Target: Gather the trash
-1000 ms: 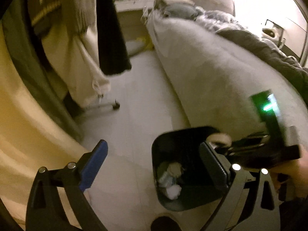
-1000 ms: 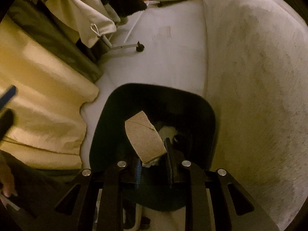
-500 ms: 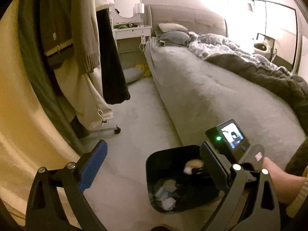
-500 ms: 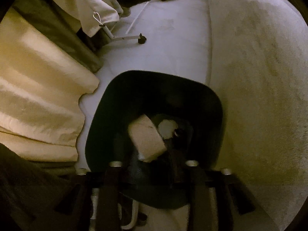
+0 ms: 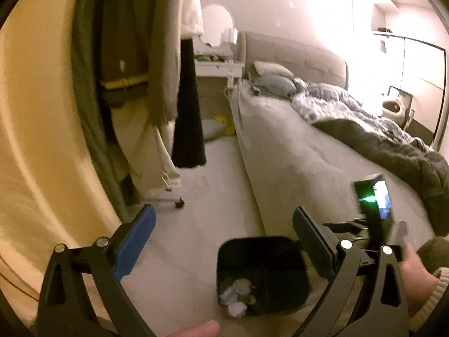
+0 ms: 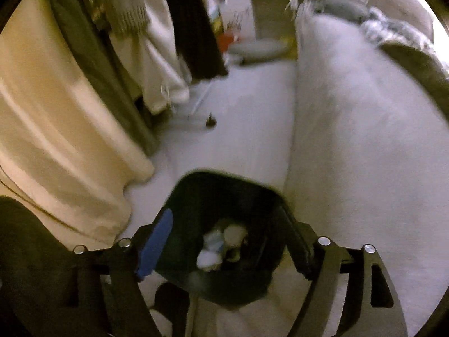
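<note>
A black trash bin [image 5: 280,250] stands on the pale floor beside the bed, and it also shows in the right wrist view [image 6: 221,193]. Crumpled white and bluish trash [image 6: 219,245] lies at its bottom, also seen in the left wrist view [image 5: 238,295]. My right gripper [image 6: 227,241] hangs open and empty above the bin. My left gripper [image 5: 224,241] is open and empty, to the left of the bin and higher up. The right gripper's body with its lit screen [image 5: 373,199] shows at the right of the left wrist view.
A bed [image 5: 308,151] with grey blankets runs along the right of the bin. Clothes hang on a wheeled rack [image 5: 157,106] at the left, next to a cream curtain [image 5: 42,140]. A white dresser [image 5: 219,67] with a round mirror stands at the far wall.
My right gripper opened and let go of the brown cardboard piece over the bin, then rose. My left gripper lifted and tilted up toward the room.
</note>
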